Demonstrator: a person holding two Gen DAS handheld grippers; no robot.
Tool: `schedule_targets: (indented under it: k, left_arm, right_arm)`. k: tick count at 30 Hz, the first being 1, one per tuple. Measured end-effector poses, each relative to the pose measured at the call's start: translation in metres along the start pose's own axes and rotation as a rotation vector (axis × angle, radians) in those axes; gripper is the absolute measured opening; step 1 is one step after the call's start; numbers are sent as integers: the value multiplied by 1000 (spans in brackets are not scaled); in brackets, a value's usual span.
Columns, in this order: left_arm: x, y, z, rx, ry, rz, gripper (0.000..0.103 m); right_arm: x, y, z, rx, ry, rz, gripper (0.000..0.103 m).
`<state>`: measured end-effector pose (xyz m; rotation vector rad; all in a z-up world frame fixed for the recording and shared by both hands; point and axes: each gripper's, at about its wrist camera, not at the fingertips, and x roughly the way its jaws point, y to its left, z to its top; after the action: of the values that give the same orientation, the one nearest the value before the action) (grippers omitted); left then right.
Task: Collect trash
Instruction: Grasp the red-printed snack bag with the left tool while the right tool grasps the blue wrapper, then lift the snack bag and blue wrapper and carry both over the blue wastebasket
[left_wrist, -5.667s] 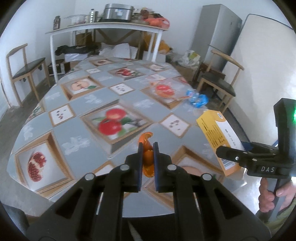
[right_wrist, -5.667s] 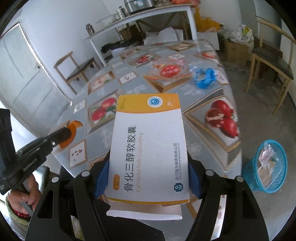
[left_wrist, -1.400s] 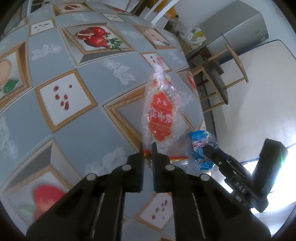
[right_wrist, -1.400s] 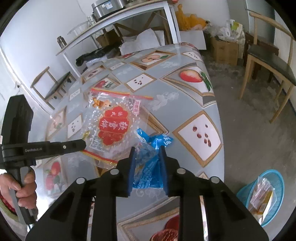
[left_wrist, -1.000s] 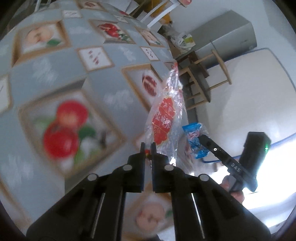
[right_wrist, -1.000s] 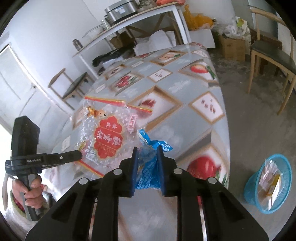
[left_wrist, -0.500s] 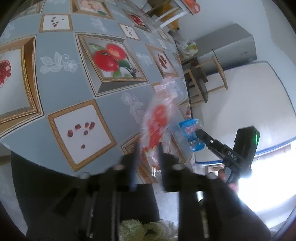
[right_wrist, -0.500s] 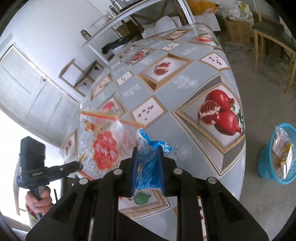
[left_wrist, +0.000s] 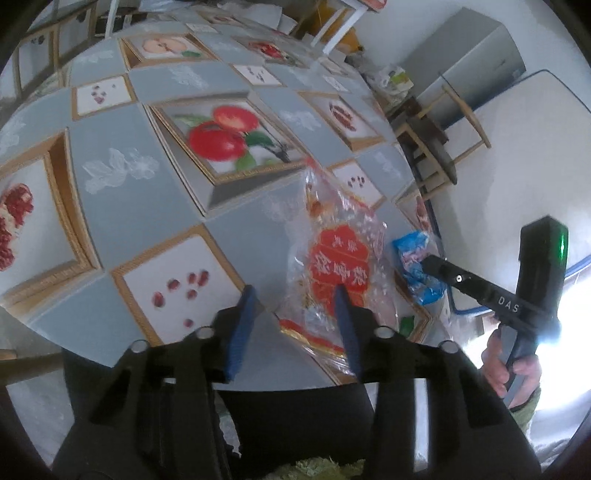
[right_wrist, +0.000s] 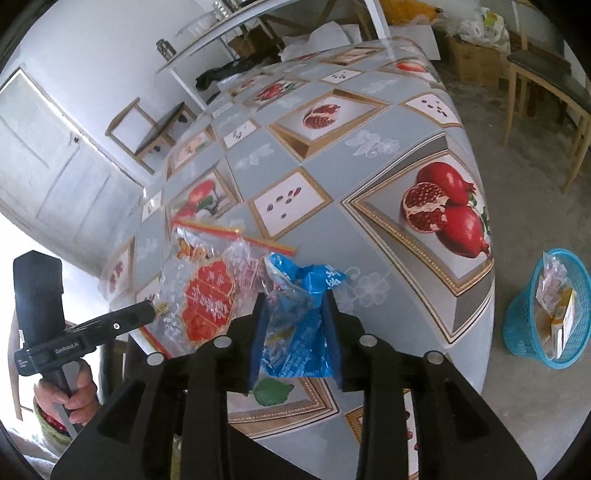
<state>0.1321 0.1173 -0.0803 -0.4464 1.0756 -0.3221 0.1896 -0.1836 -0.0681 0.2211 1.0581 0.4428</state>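
Note:
A clear plastic bag with a red label (left_wrist: 338, 266) lies loose on the fruit-patterned tablecloth (left_wrist: 122, 206). Its lower edge sits just ahead of my left gripper (left_wrist: 293, 317), which is open and holds nothing. In the right wrist view the same bag (right_wrist: 207, 295) rests beside the left gripper's tip (right_wrist: 147, 310). My right gripper (right_wrist: 295, 328) has a crumpled blue wrapper (right_wrist: 295, 332) between its jaws. The jaws are opening, and the wrapper still fills the gap from pad to pad. In the left wrist view the blue wrapper (left_wrist: 415, 266) sits at the right gripper's tip (left_wrist: 426, 264).
A blue mesh basket (right_wrist: 517, 332) with trash in it stands on the floor to the right of the table's edge. Wooden chairs (right_wrist: 546, 74) stand further back on the right. A hand (right_wrist: 74, 398) grips the left tool's handle.
The left jaws have opened and let go of the clear bag, which has dropped onto the table. The right jaws have widened around the blue wrapper. Both grippers have sunk toward the table's edge.

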Motion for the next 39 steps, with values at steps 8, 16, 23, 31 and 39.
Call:
schedule_targets:
  k: [8, 16, 23, 31, 39]
  left_arm:
    - [9, -6, -6, 17, 9, 1, 13]
    - [5, -11, -7, 27, -30, -2, 8]
    - [-10, -11, -8, 30, -80, -25, 5]
    - [-25, -11, -7, 22, -118, -52, 5]
    - [-39, -14, -6, 18, -148, -79, 5]
  right_arm:
    - [7, 8, -4, -50, 16, -24, 31]
    - [9, 17, -7, -95, 7, -68, 26]
    - [-3, 18, -9, -73, -17, -44, 19]
    - [-31, 18, -7, -48, -85, -35, 18]
    - [-51, 17, -4, -32, -130, -33, 18]
